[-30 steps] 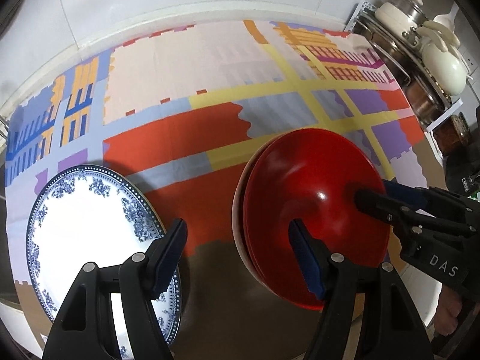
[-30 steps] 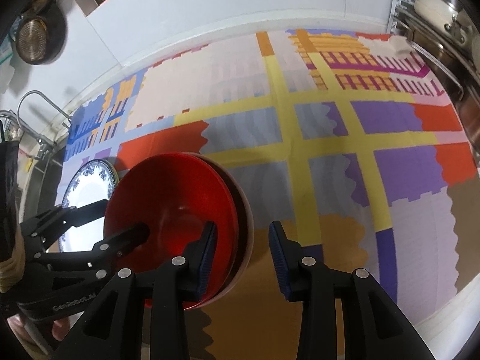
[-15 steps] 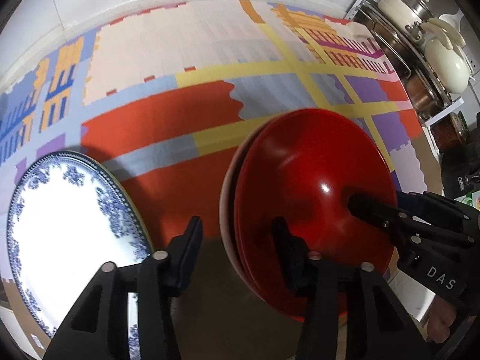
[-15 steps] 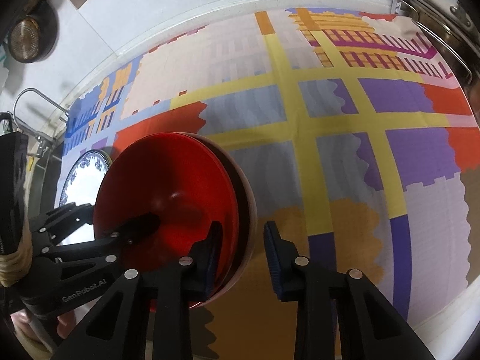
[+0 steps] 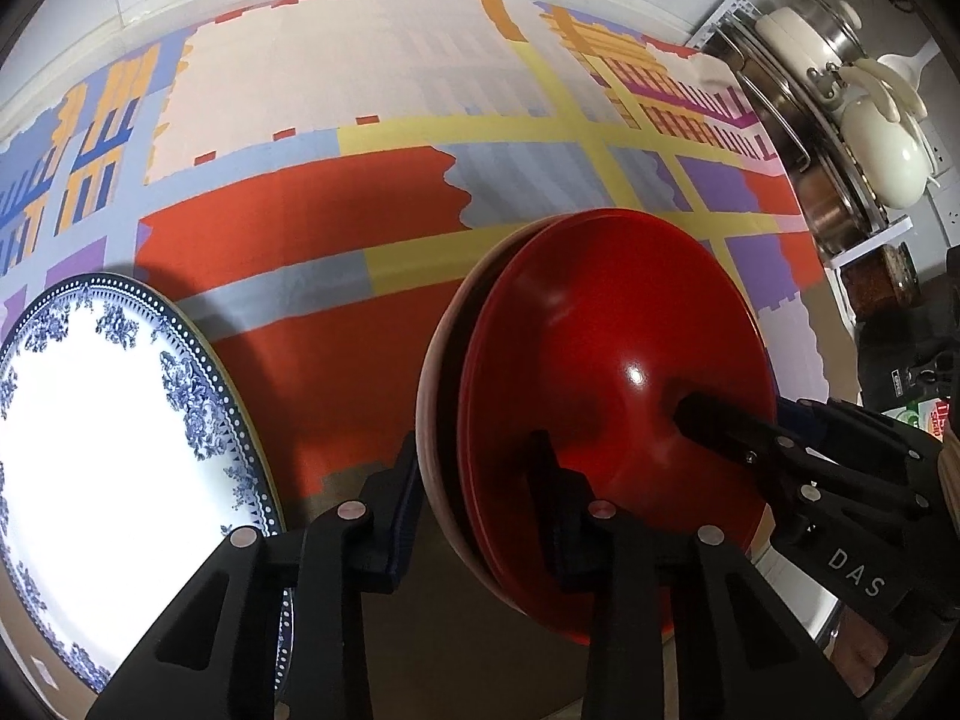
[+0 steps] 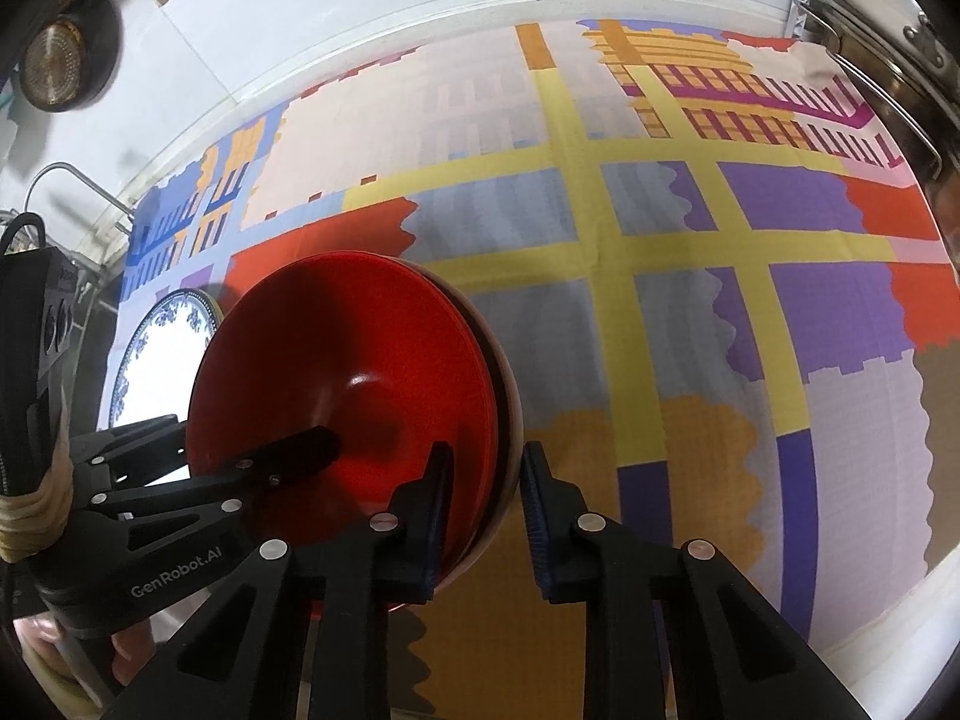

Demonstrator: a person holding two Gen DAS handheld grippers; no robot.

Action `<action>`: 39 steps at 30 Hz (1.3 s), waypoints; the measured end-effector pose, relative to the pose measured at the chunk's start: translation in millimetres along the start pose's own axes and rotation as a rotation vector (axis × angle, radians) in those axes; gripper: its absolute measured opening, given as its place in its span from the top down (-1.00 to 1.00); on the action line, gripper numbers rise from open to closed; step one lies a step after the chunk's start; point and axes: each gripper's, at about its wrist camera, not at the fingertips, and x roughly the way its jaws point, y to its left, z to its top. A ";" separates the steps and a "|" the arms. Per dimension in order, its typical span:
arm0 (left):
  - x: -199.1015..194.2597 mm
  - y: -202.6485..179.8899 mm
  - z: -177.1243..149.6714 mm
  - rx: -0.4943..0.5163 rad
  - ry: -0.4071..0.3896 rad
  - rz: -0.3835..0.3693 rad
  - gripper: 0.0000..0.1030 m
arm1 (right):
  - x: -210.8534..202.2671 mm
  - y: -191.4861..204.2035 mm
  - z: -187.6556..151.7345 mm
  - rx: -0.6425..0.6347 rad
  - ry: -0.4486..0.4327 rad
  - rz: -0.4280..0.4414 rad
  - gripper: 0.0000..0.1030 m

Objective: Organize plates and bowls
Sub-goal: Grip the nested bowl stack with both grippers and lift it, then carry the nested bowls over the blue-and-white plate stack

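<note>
A stack of red bowls [image 5: 606,354] [image 6: 336,354], the lowest pale outside, rests on the patterned tablecloth [image 5: 360,90]. My left gripper [image 5: 477,474] [image 6: 246,429] straddles the stack's left rim, one finger inside the top bowl and one by the pale outer wall; its jaws are closing. My right gripper [image 6: 486,480] [image 5: 744,414] straddles the opposite rim the same way, jaws closing, with a thin gap still showing at the outer pad. A blue-and-white plate [image 5: 90,438] [image 6: 162,354] lies flat to the left of the bowls.
A rack of steel pots and a cream kettle [image 5: 840,120] stands at the cloth's right end, with a jar [image 5: 882,282] below it. A strainer [image 6: 54,66] hangs on the wall at left, near a wire rack [image 6: 66,180]. A white tiled wall backs the counter.
Both grippers' jaws have narrowed around the bowl stack's rims, the left one most. The left gripper has tipped closer to the stack. Bowls and plate have not shifted.
</note>
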 end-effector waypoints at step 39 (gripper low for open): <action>-15.4 35.6 -12.0 0.028 0.110 -0.079 0.45 | -15.0 43.6 -5.4 0.065 0.070 -0.081 0.66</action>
